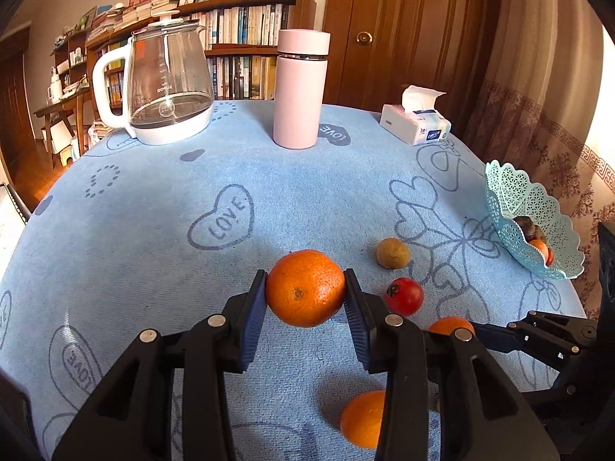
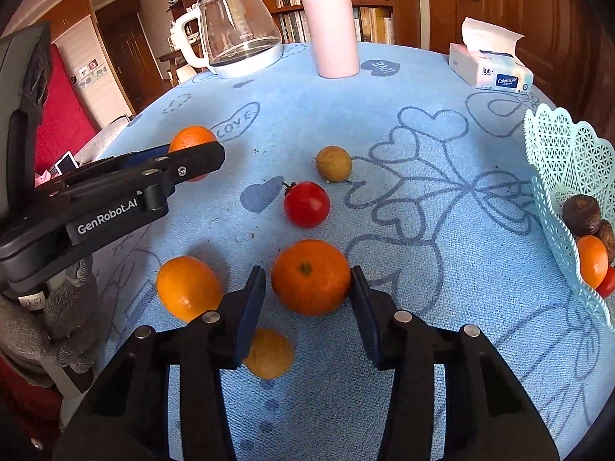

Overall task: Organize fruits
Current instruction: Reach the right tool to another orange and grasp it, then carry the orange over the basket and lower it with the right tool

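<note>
While the left tongs (image 1: 305,288) grip one orange (image 1: 305,288), the right tongs (image 2: 307,280) bracket another (image 2: 310,276), unclamped; the basket (image 2: 565,153) lies rightward.

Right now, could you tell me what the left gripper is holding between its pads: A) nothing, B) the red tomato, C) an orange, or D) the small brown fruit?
C: in the left wrist view the left gripper has both pads pressed against an orange, lifted above the blue cloth.

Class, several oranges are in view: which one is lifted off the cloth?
The orange clamped in the left tongs; unlike the others it hangs above its own shadow.
</note>
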Motion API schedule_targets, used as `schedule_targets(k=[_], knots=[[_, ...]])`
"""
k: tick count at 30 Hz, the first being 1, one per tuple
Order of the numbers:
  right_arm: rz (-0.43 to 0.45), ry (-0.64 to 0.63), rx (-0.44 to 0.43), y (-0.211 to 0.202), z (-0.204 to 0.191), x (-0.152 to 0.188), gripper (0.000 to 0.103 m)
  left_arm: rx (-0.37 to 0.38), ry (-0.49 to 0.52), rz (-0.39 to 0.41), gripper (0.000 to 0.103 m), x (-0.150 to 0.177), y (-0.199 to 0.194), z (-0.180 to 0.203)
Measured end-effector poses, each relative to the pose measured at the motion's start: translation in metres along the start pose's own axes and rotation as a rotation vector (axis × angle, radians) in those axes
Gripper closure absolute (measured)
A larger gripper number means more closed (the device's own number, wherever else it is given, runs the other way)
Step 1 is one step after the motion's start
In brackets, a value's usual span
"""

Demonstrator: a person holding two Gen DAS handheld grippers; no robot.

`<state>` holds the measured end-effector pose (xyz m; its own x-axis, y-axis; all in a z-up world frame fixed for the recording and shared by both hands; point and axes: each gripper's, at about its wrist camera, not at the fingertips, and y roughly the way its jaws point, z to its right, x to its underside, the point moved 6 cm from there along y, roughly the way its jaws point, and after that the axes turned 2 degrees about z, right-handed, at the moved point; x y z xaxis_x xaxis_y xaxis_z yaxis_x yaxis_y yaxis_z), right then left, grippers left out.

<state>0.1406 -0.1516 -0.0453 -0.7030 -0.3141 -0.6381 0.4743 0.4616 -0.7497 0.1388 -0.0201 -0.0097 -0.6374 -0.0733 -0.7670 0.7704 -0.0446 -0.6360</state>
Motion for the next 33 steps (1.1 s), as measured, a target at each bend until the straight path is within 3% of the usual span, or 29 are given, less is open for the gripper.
schedule_targets(k=[11, 33], knots=[[0.018, 0.017, -0.005, -0.003, 0.001, -0.001, 0.061, -0.002, 0.005, 0.000, 0.064, 0.001, 0.001, 0.001], [0.179, 0.114, 0.029, -0.045, 0.025, -0.019, 0.061, -0.060, 0.037, 0.029, 0.064, 0.000, -0.001, 0.000]])
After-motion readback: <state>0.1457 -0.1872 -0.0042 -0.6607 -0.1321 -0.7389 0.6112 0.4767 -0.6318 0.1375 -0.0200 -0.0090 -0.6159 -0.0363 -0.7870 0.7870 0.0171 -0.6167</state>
